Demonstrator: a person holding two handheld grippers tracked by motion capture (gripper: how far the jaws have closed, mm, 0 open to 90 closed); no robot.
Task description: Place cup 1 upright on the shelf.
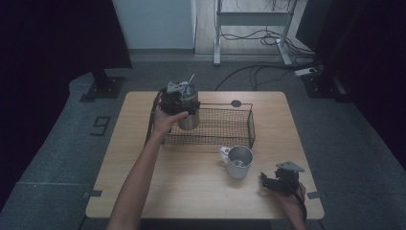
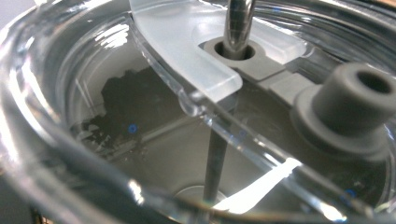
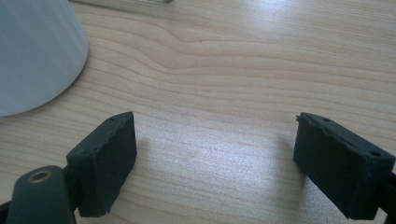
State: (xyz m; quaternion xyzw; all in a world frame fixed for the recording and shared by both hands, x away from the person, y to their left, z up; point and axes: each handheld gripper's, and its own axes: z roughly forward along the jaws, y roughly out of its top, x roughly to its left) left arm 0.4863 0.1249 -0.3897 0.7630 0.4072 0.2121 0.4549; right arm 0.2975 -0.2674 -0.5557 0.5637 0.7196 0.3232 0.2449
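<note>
A steel tumbler (image 1: pixel 189 120) with a clear lid (image 2: pixel 187 60) and a metal straw (image 2: pixel 238 23) hangs at the left end of the wire basket (image 1: pixel 251 125). My left gripper (image 1: pixel 178 97) sits at the tumbler's top and looks shut on its rim; its jaws are hidden. In the left gripper view the lid is very close, with a grey plug (image 2: pixel 355 102) beside the straw hole. My right gripper (image 1: pixel 268 181) rests near the table's front right corner. Its jaws (image 3: pixel 215 158) stand open over bare wood, with nothing between them.
A steel mug (image 1: pixel 238 162) with a handle stands in front of the basket, left of my right gripper; its pale side (image 3: pixel 32 51) is at the top left of the right gripper view. A round dark hole (image 1: pixel 236 103) marks the table's far edge.
</note>
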